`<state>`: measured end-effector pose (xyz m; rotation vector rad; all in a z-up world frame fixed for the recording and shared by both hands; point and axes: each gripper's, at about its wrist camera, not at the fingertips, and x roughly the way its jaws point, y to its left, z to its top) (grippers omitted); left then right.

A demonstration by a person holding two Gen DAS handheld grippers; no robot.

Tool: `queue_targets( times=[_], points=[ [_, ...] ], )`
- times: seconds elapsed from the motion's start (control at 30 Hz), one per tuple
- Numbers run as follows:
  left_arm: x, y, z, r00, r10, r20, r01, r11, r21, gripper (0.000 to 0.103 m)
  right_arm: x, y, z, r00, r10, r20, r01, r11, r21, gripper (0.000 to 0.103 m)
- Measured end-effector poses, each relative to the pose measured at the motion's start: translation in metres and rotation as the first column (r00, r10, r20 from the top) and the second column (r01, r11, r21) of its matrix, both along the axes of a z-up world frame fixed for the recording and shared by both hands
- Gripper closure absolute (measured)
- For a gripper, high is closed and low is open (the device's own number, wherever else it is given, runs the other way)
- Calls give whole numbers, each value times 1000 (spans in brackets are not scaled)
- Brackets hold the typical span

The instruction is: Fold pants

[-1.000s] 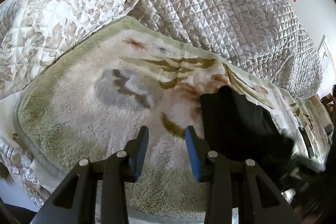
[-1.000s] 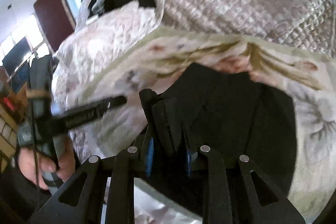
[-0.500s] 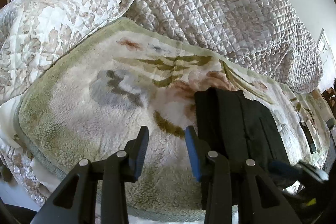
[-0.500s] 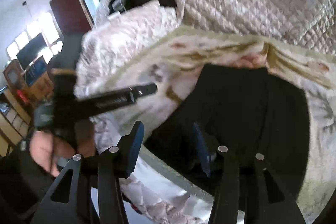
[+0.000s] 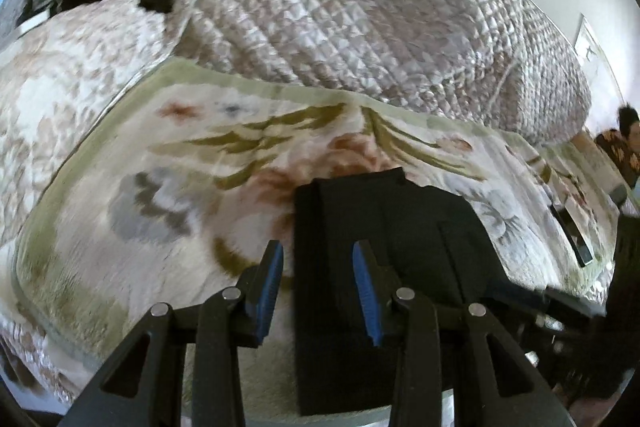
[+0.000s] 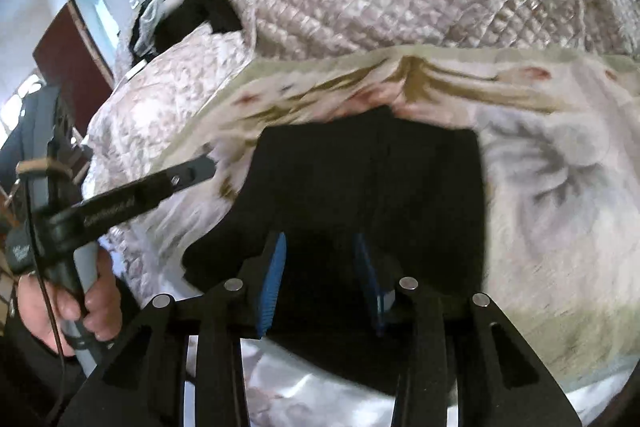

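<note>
Left wrist view: the left tongs point(image 5: 317, 285) stand part open with nothing gripped, above the left edge of the pants point(image 5: 384, 259), which lie folded on the blanket point(image 5: 160, 211) near the bed's front edge. Risk: closing here would snag one layer and drag the fold apart. Open blanket lies to the left; the quilt point(image 5: 360, 11) blocks the far side. Right wrist view: the right tongs point(image 6: 322, 277), whose jaws have just been closing, stand part open over the pants point(image 6: 368, 179); whether cloth lies between the pads cannot be told. The left tongs point(image 6: 188, 173) reach in at the left, so a sideways move risks collision. Clear blanket point(image 6: 560, 195) lies to the right.
</note>
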<state>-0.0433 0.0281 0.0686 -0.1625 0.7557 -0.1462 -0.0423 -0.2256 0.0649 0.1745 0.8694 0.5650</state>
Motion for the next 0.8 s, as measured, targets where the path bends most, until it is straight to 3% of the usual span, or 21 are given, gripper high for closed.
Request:
queue_targets(
  times=[0.2,0.47,0.57,0.63,0.67,0.8],
  points=[
    [23,-22,8,998,-62,2,61,997,55,64,34,-22,10,998,-66,2,66,997,-39,66],
    [70,-39,-2,993,-116,-35,119,987,106,62,88,-20,4,998,-61,-1,60,991,-118,66],
    [86,-33,-24,991,-99,-87,106,991,86,61,107,-20,-15,997,-79,-23,74,986,-152,66],
    [91,-24,-37,990,-73,-123,80,996,47,48,116,-23,-32,993,-99,-60,89,984,-156,66],
    [92,-19,-39,989,-67,-129,70,997,14,46,119,-26,-40,991,-110,-79,98,985,-143,66],
    [91,-16,-41,989,-66,-134,66,998,-6,41,121,-29,-41,991,-116,-67,107,986,-128,66]
  ],
)
